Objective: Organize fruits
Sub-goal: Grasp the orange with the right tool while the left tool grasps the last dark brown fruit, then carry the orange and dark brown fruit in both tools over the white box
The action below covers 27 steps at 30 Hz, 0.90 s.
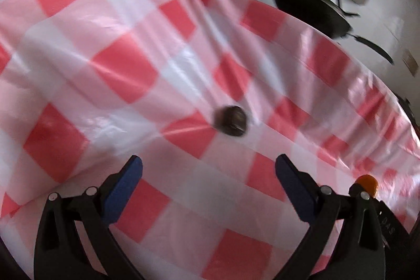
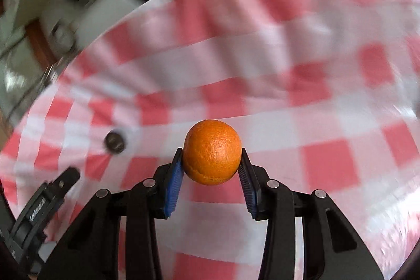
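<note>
My right gripper [image 2: 212, 162] jaws pinch the orange [image 2: 212, 152] by its lower sides; the round fruit could squirt forward if I swing fast. My left gripper [image 1: 208, 167] jaws gape empty, a small dark fruit [image 1: 231, 121] lying ahead on the checked tabletop [image 1: 126, 70].
</note>
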Each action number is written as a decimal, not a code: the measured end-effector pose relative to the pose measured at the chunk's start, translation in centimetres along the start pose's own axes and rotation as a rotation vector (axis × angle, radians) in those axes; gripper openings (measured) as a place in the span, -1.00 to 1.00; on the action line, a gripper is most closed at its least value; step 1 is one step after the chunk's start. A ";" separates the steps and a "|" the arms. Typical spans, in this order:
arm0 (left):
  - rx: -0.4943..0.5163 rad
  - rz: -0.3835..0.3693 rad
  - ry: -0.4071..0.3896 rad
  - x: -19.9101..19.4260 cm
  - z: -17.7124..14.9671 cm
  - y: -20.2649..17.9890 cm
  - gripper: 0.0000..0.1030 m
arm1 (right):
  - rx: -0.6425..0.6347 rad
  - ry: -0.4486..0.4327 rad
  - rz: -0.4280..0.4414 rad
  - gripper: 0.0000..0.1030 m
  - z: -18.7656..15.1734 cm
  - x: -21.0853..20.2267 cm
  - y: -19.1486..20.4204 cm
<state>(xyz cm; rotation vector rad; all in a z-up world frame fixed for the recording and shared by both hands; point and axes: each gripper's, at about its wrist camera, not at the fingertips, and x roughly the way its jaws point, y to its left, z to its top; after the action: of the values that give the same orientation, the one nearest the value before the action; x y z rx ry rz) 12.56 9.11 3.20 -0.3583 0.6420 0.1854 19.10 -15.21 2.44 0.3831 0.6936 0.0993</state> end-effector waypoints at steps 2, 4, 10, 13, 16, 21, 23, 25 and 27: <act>0.026 -0.011 0.017 0.2 -0.2 -0.7 0.91 | 0.066 -0.045 -0.013 -0.21 0.5 -0.5 -1.7; 0.036 -0.006 0.035 0.5 -0.3 -1.3 0.85 | 0.077 -0.067 -0.014 -0.21 0.8 -0.3 -2.2; 0.081 0.073 0.083 3.7 2.0 -3.6 0.64 | 0.106 -0.067 -0.001 -0.21 1.1 0.1 -2.8; 0.070 0.118 0.145 7.0 3.4 -4.1 0.47 | 0.105 -0.069 0.001 -0.21 1.1 -0.2 -2.6; 0.075 0.147 0.197 9.7 4.2 -4.7 0.31 | 0.105 -0.069 0.003 -0.20 1.1 -0.2 -2.5; 0.164 0.200 0.225 11.9 4.3 -6.4 0.27 | 0.101 -0.065 0.005 -0.20 1.0 0.1 -2.1; 0.191 0.218 0.221 12.2 4.5 -6.8 0.11 | 0.100 -0.065 0.007 -0.20 1.0 0.1 -2.1; 0.218 0.219 0.208 12.2 4.5 -7.0 -0.16 | 0.102 -0.066 0.007 -0.20 1.0 0.1 -2.1; 0.232 0.175 0.204 11.8 4.2 -7.1 -0.22 | 0.101 -0.067 0.008 -0.20 0.9 0.0 -2.1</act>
<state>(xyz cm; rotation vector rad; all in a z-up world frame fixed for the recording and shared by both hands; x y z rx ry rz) 26.16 4.86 0.95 -0.0974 0.8879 0.2408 19.65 -17.44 2.29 0.4837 0.6328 0.0594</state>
